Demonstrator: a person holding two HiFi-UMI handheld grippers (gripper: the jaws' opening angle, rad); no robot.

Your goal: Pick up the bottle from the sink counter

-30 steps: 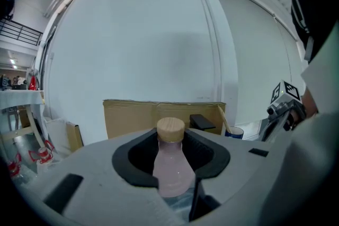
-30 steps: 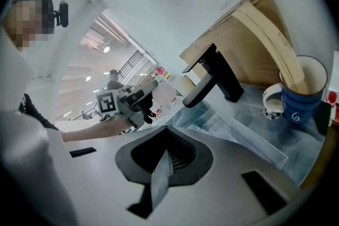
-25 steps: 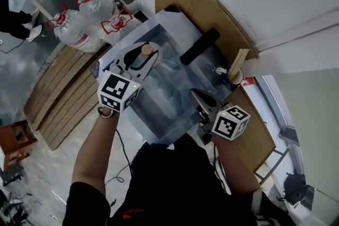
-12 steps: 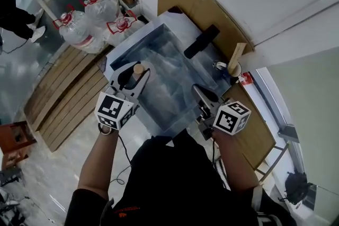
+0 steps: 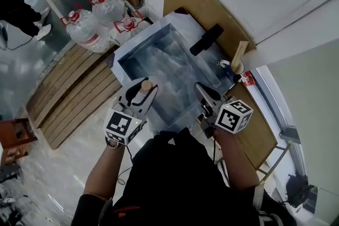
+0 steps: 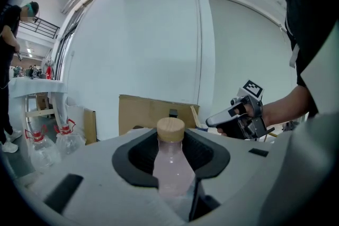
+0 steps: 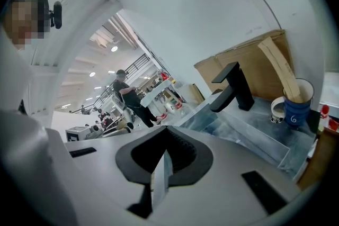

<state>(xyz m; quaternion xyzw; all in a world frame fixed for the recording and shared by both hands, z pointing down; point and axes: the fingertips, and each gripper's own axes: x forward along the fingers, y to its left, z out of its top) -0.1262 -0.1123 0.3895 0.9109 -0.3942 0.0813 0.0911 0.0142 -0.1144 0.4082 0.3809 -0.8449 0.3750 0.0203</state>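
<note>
"Where's the bottle? Can you see it?"

"Yes. The small clear bottle (image 6: 170, 169) of pale pink liquid, with the round tan cap (image 6: 171, 129), stands upright between the jaws of the left hand-held gripper (image 5: 142, 88). The jaws are clamped on its body."

"Whereabouts over the counter?"

"Above the near left corner of the grey-blue marbled sink (image 5: 159, 61), by the front rim. I can't tell whether its base touches anything."

"And the other one?"

"The right hand-held gripper (image 5: 203, 93) hangs at the near right corner of the sink, well apart from the bottle. Its jaws are pressed together with nothing in them."

"What's behind?"

"A matte black faucet (image 5: 206, 39) stands at the back rim. To its right there's a blue cup (image 7: 296, 108) with a flat wooden stick (image 7: 278, 69) standing in it. A brown cardboard panel (image 5: 201, 5) leans against the white wall. On the floor to the left are three big clear water jugs (image 5: 79, 29) with red handles."
</note>
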